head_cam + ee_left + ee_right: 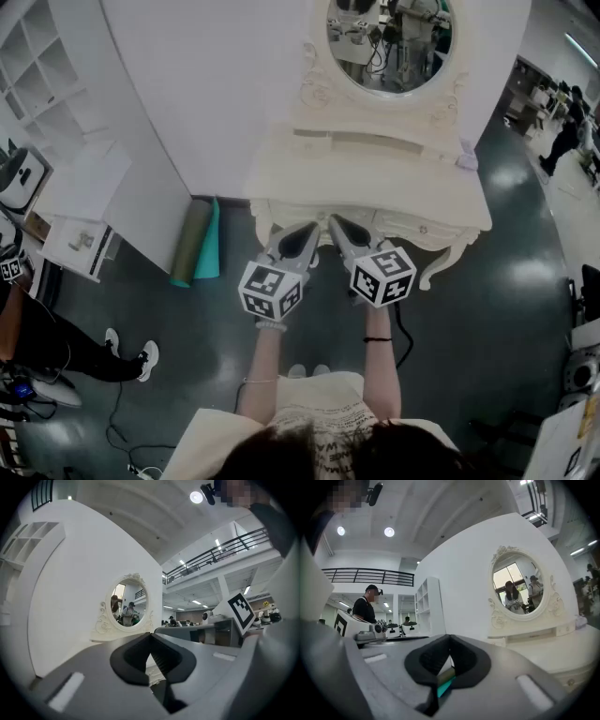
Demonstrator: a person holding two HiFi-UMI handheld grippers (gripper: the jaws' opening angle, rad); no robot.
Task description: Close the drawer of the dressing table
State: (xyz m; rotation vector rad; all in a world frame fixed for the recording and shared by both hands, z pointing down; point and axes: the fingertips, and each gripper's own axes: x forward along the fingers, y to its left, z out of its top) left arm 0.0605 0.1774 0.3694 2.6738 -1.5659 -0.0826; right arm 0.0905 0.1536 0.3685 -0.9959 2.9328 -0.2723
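Note:
The cream dressing table (pixel 309 164) stands against the white wall, its oval mirror (pixel 389 42) on top. The drawer front (pixel 405 225) runs under the near edge of the top; I cannot tell whether it stands out or sits flush. My left gripper (pixel 312 228) and right gripper (pixel 335 222) are held side by side and level, their tips close to the table's front left of centre. Both are shut with nothing between the jaws. The left gripper (pixel 151 634) looks toward the mirror (pixel 127 603). The right gripper (pixel 450 637) looks toward the mirror (pixel 519 587) and table top (pixel 562 651).
A rolled green and teal mat (pixel 197 242) leans at the wall left of the table. A white shelf unit (pixel 89 202) stands further left, with a person (pixel 42 337) beside it. A small lilac object (pixel 467 157) sits on the table's right end. Dark floor (pixel 487 319) surrounds me.

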